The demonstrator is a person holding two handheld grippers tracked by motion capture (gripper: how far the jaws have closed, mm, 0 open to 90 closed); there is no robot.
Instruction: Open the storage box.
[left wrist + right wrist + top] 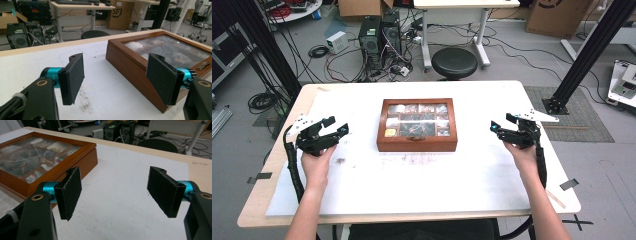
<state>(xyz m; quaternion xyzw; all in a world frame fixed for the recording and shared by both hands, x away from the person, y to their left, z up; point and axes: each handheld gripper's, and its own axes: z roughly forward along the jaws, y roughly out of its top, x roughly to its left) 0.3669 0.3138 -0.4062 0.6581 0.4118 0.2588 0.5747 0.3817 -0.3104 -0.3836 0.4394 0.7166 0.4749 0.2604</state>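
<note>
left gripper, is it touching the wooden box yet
Apart. The high view shows bare white table between the left gripper and the wooden box.

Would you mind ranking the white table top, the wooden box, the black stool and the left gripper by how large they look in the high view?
1. White table top, by far the largest.
2. Wooden box.
3 and 4. Black stool and left gripper look alike; the stool stands farther off, so no ranking.

A glass-lidded wooden box (pixel 417 125) sits mid-table (pixel 492 180), between the left gripper (pixel 338 126) and right gripper (pixel 501 123), well apart from both.
</note>
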